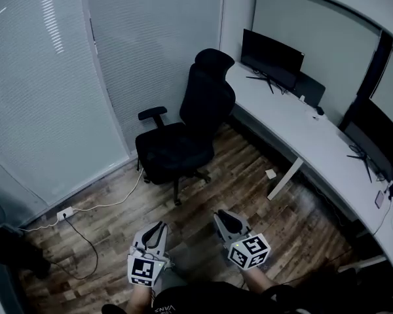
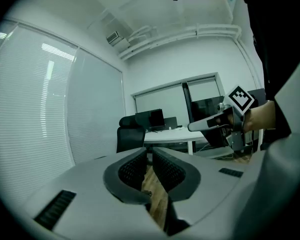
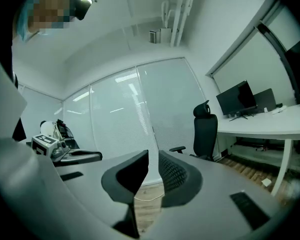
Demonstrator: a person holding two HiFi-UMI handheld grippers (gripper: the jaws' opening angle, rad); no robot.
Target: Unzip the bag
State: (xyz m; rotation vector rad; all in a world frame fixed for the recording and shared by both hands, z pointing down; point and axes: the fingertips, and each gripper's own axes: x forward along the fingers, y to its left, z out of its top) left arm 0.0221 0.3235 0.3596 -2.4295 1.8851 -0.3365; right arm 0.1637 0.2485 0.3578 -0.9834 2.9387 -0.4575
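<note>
Someone is holding two claws low over the wood-plank floor (image 1: 249, 188), one in each hand. The left claw (image 1: 158, 227) is sitting closed, its two ribbed dark pads drawn together with only a sliver of floor showing between them and nothing pinched. The right claw (image 1: 224, 216) is resting closed and empty too, its pads set in a smooth, rounded grey shell. Each is carrying one marker cube (image 1: 249, 250) printed with black-and-white squares. Beyond them, one black office chair (image 1: 183, 129) with a mesh back, headrest and armrests is standing beside a long white desk (image 1: 295, 133) that is curving along the wall. The desk is bearing two flat dark screens, a monitor (image 1: 272, 56) at the far end and a second monitor (image 1: 378, 133) nearer. A thin white cable (image 1: 98, 208) is trailing across the planks to a socket block (image 1: 65, 212) by the ribbed, frosted wall panels (image 1: 46, 77). Where the bag is I cannot tell; no view is showing it.
</note>
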